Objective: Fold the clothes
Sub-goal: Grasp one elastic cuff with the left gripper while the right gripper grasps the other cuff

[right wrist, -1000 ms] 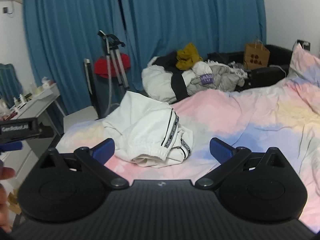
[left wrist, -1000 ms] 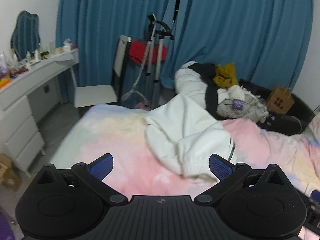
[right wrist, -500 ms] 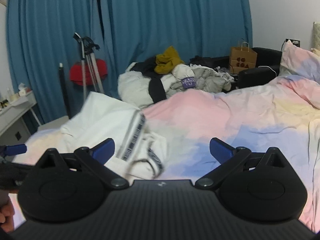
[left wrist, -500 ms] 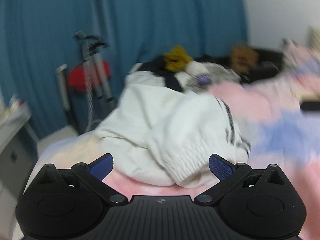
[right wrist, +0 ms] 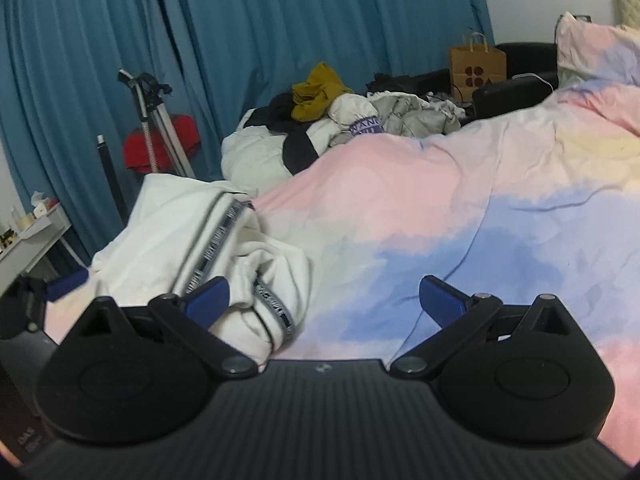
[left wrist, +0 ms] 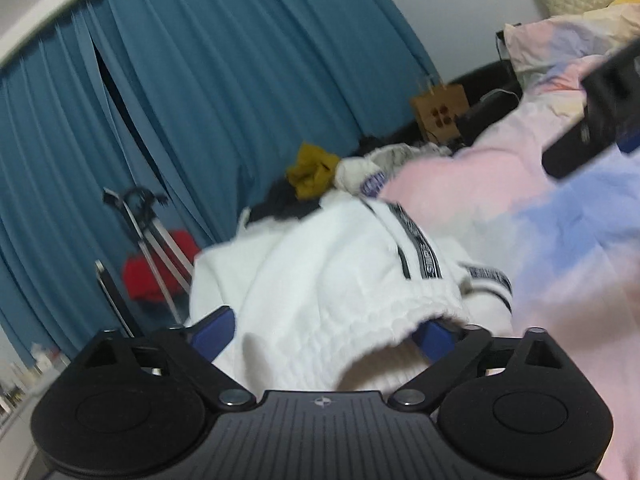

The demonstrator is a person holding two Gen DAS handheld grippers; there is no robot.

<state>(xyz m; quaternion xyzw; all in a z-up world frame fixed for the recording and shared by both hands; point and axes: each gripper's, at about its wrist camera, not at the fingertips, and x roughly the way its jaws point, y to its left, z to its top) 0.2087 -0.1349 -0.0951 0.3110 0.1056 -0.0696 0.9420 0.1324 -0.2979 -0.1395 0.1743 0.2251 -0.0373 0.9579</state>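
Observation:
A crumpled white garment (left wrist: 332,280) with black lettered side stripes lies on the pastel bed cover (left wrist: 560,248). My left gripper (left wrist: 324,330) is open, and the garment's ribbed hem lies between its blue-tipped fingers, draping over the right one. In the right wrist view the same garment (right wrist: 208,240) lies at the left. My right gripper (right wrist: 324,300) is open and empty over the cover (right wrist: 460,220), its left finger in front of the garment's edge. The left gripper's blue fingertip (right wrist: 66,283) shows at the far left, and the right gripper's body (left wrist: 596,112) shows at the upper right of the left wrist view.
A pile of other clothes (right wrist: 340,120) lies at the far side of the bed, by a brown paper bag (right wrist: 476,66). Blue curtains (right wrist: 280,20) hang behind. A tripod with a red cloth (right wrist: 160,140) and a white dresser (right wrist: 28,240) stand at the left.
My left gripper has swung right, tilted and closed in on the white garment, whose hem now lies between its fingers. My right gripper has shifted right; the garment sits further left in its view.

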